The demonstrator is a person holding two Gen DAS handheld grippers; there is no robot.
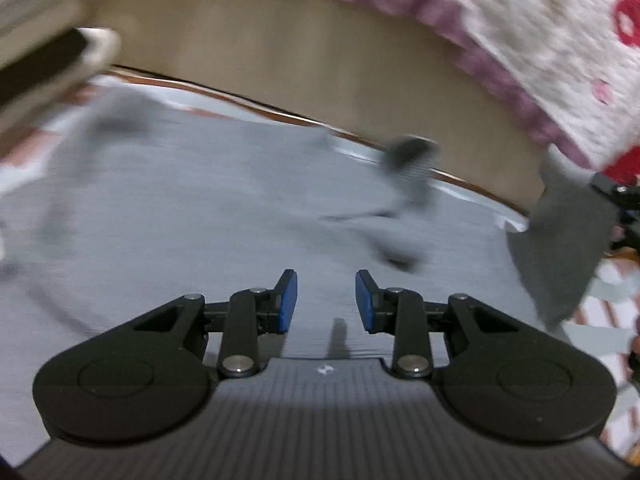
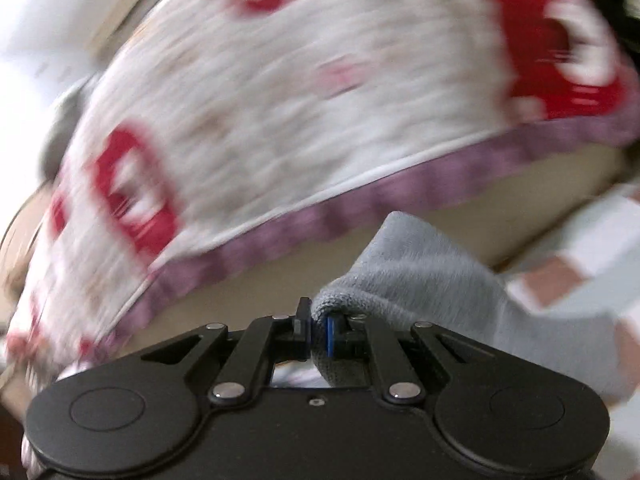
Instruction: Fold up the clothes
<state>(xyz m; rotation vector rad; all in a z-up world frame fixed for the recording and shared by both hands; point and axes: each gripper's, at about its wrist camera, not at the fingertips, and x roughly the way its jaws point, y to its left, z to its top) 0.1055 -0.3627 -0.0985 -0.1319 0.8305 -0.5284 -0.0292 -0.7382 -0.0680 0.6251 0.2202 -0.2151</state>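
A grey garment [image 1: 200,208] lies spread flat under my left gripper [image 1: 326,300]. Its blue pads [image 1: 289,300] stand apart above the cloth with nothing between them. At the right edge, a corner of the garment [image 1: 560,232] is lifted up by my right gripper [image 1: 618,200]. In the right wrist view, my right gripper [image 2: 319,328] is shut on a thick knitted hem of the grey garment [image 2: 420,272], which bunches between and over the pads. Both views are blurred by motion.
A white blanket with red shapes and a purple border [image 2: 280,100] hangs over a beige bed side [image 1: 280,52] just beyond the garment. A white and pinkish checked surface [image 2: 560,276] lies beneath. A blurred white object [image 1: 40,20] is at the upper left.
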